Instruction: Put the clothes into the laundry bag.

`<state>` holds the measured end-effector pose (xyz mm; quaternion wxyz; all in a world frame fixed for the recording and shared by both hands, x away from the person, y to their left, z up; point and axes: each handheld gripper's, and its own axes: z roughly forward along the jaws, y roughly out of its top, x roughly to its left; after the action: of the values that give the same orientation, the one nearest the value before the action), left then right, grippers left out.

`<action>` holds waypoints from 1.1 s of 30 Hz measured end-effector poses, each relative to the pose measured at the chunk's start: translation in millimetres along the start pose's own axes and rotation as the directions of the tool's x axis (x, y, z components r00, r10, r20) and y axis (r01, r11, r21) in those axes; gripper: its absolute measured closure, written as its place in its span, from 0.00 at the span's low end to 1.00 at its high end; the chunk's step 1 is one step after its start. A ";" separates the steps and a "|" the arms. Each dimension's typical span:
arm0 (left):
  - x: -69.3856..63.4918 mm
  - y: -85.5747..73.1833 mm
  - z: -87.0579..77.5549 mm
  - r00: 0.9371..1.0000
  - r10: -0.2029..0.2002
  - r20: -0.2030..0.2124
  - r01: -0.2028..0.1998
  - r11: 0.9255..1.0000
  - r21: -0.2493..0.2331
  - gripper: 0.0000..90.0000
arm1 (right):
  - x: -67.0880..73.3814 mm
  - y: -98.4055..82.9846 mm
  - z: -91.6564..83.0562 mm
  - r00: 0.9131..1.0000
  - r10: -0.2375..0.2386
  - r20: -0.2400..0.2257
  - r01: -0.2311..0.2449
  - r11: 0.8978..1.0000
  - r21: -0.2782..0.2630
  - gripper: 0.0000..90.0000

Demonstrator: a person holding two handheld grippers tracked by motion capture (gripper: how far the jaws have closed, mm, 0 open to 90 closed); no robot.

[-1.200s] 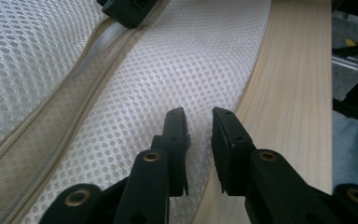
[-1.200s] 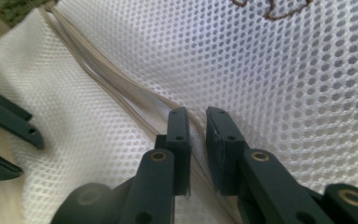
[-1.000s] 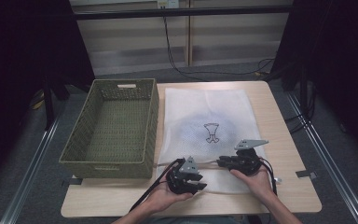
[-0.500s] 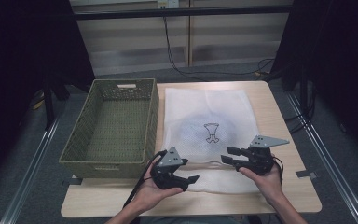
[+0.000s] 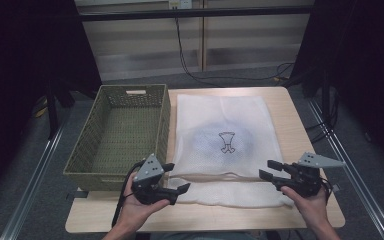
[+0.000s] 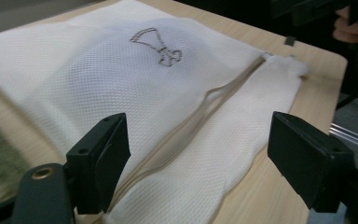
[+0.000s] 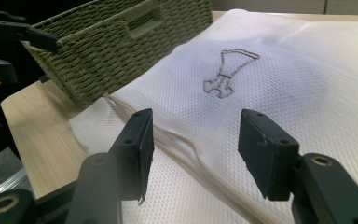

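Observation:
A white mesh bag point(image 5: 225, 142) with a small dark printed figure point(image 5: 227, 141) lies flat on the wooden table point(image 5: 300, 115); its near strip is folded over along a seam point(image 6: 200, 116). My left gripper point(image 5: 177, 177) hovers at the bag's near left corner and is open. My right gripper point(image 5: 267, 169) hovers at the near right corner, also open. Both pairs of jaws have just been opening, with nothing between them. In the left gripper view the gripper point(image 6: 198, 144) looks across the fold. In the right gripper view the gripper point(image 7: 198, 140) faces the bag point(image 7: 284, 79) and the basket.
A green woven basket point(image 5: 82, 160), with nothing in it, stands left of the bag and touches its edge; the basket point(image 7: 112, 56) is also in the right gripper view. The table's front edge point(image 5: 205, 225) is close below my hands. Cables and metal rails lie on the floor around.
Both grippers have drawn apart from the middle of the bag's near edge, left going left and right going right, and risen. Their jaws have opened.

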<state>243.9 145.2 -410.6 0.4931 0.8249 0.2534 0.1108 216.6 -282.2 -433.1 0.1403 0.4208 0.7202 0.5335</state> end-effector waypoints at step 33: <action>37.5 -56.2 -94.5 0.964 -0.181 -0.196 0.145 0.972 -0.187 0.35 | -26.2 -35.6 -36.6 0.995 0.047 0.092 -0.048 0.999 0.010 0.52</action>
<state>217.4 258.3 -415.8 0.5399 0.7392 0.3611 0.1781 192.4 -328.5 -456.8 0.1578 0.4624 0.7062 0.5124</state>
